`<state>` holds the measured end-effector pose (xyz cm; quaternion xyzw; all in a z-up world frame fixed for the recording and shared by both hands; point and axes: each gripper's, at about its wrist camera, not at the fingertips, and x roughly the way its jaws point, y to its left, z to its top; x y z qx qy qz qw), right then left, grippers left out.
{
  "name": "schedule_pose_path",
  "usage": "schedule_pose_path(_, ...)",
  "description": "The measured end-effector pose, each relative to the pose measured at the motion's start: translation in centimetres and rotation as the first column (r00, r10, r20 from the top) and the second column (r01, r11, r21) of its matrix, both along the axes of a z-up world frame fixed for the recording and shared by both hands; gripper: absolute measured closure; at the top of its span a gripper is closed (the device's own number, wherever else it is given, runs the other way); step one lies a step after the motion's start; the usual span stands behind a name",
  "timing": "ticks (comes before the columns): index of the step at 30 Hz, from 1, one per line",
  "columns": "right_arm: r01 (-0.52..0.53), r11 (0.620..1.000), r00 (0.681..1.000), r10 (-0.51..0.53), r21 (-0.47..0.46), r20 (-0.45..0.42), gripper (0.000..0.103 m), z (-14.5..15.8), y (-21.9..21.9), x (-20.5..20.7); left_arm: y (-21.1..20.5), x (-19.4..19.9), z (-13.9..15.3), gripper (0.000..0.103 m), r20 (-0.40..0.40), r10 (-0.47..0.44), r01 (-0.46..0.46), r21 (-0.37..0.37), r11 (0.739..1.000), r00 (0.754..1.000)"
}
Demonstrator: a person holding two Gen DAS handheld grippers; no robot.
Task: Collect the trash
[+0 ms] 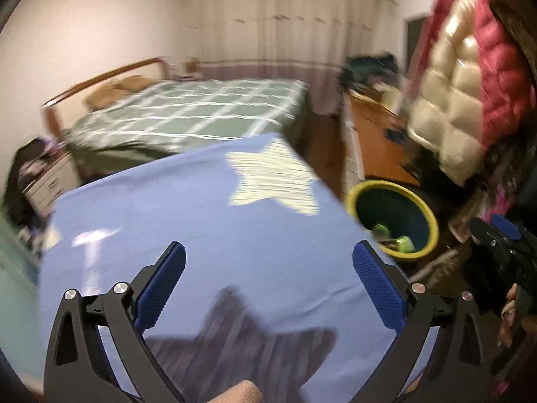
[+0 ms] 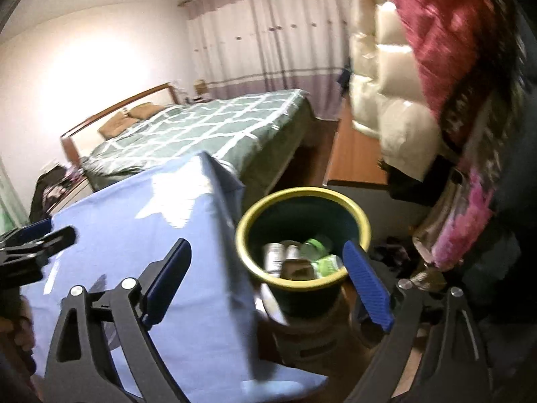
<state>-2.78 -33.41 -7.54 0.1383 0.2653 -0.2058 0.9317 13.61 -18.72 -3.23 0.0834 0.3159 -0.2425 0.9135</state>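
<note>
Trash bin (image 2: 302,201), yellow rim, sits on the floor beside the blue star-print cloth (image 1: 201,218); cans and green wrappers inside. Left gripper (image 1: 268,268) and right gripper (image 2: 268,268) both released, empty.

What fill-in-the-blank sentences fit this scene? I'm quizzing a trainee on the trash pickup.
1. The bin has a ____ rim.
2. The blue cloth beside the bin carries pale shapes in the form of ____.
3. The bedspread behind it is checked white on ____.
4. Both the left tool and the right tool stand ____, holding nothing.

Missing words: yellow; stars; green; open
</note>
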Motion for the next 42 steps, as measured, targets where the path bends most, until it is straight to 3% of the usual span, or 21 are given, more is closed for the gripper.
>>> schedule_pose_path(6,-0.053,0.998,0.999,0.053,-0.039,0.007,0.013,0.9,3.3,0.3,10.4,-3.4,1.6,0.005,0.036,0.194,-0.191,-0.075,0.979,0.98)
schedule_pose_path(11,-0.076,0.995,0.997,0.078,-0.063,0.025,0.011,1.6,5.5,-0.3,15.0,-6.3,2.1,0.005,0.064,0.276,-0.268,-0.116,0.957,0.959)
schedule_pose_path(23,-0.098,0.99,0.993,0.103,-0.099,0.049,0.009,2.7,7.7,-2.1,15.0,-8.6,1.7,0.005,0.091,0.314,-0.306,-0.096,0.947,0.945)
schedule_pose_path(42,-0.098,0.991,0.993,0.103,-0.087,0.051,0.008,3.0,7.5,-2.1,14.1,-8.6,1.8,0.005,0.076,0.296,-0.29,-0.083,0.953,0.952)
